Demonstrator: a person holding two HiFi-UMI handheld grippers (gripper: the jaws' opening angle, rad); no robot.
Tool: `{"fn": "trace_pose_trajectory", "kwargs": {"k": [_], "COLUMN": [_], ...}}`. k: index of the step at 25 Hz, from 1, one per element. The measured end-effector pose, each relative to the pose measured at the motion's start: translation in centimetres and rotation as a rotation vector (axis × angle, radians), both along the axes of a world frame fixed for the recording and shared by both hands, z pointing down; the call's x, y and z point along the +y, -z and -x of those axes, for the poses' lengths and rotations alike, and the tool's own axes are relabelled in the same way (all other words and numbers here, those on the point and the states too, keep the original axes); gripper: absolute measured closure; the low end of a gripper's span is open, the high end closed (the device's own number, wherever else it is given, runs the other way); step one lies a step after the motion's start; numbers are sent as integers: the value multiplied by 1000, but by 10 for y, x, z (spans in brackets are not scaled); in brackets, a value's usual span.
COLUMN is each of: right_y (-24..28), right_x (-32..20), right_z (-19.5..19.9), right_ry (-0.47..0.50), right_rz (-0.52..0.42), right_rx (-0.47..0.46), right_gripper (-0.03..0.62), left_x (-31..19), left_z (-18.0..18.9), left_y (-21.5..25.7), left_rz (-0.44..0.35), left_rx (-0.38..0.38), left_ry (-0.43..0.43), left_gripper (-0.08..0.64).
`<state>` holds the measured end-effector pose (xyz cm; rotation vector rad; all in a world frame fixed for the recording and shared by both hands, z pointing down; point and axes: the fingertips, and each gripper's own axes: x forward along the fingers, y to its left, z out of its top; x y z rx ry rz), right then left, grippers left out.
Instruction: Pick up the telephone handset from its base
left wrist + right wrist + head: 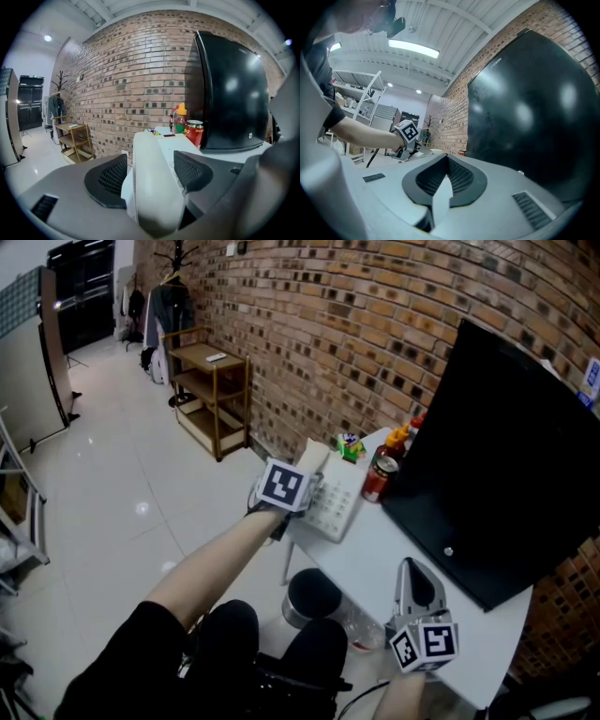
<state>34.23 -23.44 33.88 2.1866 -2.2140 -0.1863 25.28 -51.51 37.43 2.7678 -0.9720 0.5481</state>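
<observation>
Right gripper (pixel 410 568), at near end of white tabletop (pixel 370 563): jaws together, empty. Left gripper (pixel 311 488), farther along: jaws apart, straddling cream plastic telephone handset (pixel 152 187), which lies on its white keypad base (pixel 339 507). Beyond: red drink can (pixel 380 476), black screen panel (pixel 506 456).

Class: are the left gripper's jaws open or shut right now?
Open. The left gripper has its jaws spread wide apart, and the white handset lies between them.
</observation>
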Motion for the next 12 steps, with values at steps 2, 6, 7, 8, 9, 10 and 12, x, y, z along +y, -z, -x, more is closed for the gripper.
{"fn": "trace_pose_trajectory", "kwargs": {"k": [2,6,7,8,9,10,12], "right_y": [-2,-3,-3,-3,-4,-5,-7], "right_x": [-2,-8,-10,-12,-14,-18,-24], "right_z": [1,2,3,3,4,4,6], "right_ry": [5,10,10,10,9,9,20], "right_rz": [2,5,6,10,16,23,31], "right_rx": [1,-1,-2,-4,-5,-6,-3], "right_gripper": [584,584,584,584,584,584,584], "left_x": [-1,-7,-8,-9,-11,-12,-14], "left_z": [-3,-5,-6,-4,1,8,11], "left_y": [-10,-19,-19,-21,-23,-26,-24], "left_rz": [21,46,54,61,67,72,72], "left_rx": [-12,-17,-14,-20,-44,-72,-65], "left_ry": [1,20,26,36,58,85,108], "left_gripper": [255,273,290,292,296,298,316]}}
